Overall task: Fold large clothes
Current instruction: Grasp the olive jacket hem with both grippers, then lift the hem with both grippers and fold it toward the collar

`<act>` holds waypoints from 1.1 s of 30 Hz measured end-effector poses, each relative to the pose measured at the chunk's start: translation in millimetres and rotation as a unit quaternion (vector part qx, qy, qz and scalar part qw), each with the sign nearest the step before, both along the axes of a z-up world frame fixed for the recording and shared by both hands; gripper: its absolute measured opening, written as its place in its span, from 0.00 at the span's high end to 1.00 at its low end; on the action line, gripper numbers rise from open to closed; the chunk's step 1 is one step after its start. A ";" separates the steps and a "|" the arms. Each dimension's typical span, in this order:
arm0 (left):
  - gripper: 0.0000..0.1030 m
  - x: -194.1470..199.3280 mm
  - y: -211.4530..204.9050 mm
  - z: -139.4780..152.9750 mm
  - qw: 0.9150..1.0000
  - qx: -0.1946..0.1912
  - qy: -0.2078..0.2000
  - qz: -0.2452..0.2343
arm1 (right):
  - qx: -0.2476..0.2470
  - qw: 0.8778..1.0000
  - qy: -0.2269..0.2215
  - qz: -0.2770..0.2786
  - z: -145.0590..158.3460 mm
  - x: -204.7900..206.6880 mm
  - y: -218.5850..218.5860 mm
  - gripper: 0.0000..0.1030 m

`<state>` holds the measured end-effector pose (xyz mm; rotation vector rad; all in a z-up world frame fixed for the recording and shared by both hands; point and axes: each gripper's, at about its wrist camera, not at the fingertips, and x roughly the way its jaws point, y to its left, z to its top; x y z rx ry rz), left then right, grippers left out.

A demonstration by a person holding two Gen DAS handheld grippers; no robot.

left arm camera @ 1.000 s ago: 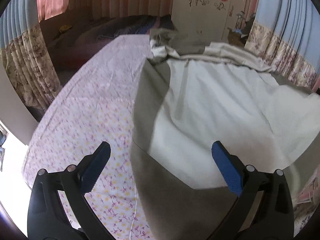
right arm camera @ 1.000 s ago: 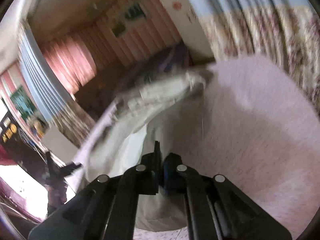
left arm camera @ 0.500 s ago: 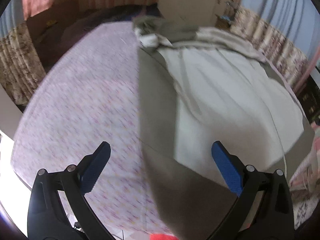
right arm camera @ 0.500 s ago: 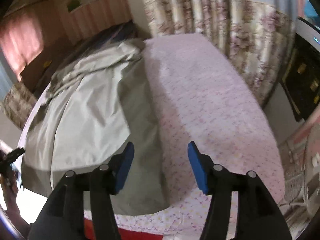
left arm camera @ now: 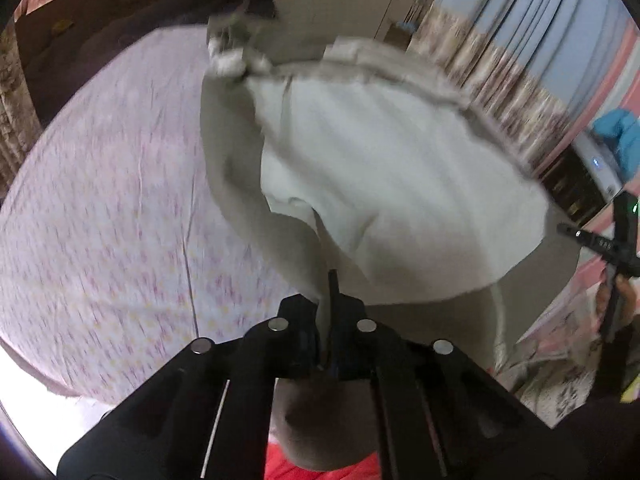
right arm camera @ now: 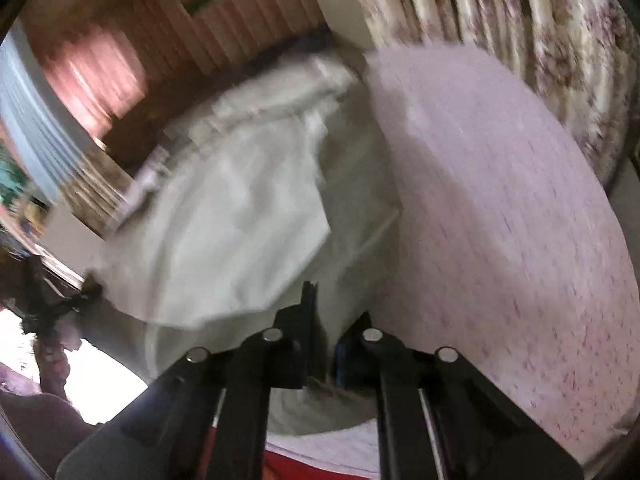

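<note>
Bedsheet (left arm camera: 100,200) fills the 9 o'clock side, and the big grey garment (left arm camera: 400,184) lies spread from centre toward 1 o'clock, so this looks like the grab-the-near-hem step. Left gripper (left arm camera: 329,312) is pinched tight on that hem at 6 o'clock. Right gripper (right arm camera: 320,336) is closing with cloth between its fingers, so next I'd guess lift both corners together and carry them toward 12.

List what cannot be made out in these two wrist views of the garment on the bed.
- Left wrist view: the garment's near hem, hidden behind the left gripper.
- Right wrist view: the cloth between the closing fingers of the right gripper, covered by them.
- Both views: the garment's far end, smeared by motion blur.
- Right wrist view: the bedsheet's print, blurred.
</note>
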<state>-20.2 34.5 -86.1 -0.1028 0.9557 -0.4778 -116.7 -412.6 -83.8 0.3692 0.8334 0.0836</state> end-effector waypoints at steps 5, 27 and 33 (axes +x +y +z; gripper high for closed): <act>0.97 24.5 6.6 68.3 0.995 -0.023 -0.092 0.014 | 0.003 0.995 -0.099 0.008 57.6 18.2 9.4 0.93; 0.94 335.2 -41.1 104.0 0.980 0.127 -0.126 0.092 | -0.144 0.985 -0.090 -0.044 131.9 379.3 -10.5 0.94; 0.92 404.4 -51.4 44.5 0.984 0.147 -0.062 0.080 | -0.163 0.986 0.013 -0.043 58.5 459.6 -21.7 0.94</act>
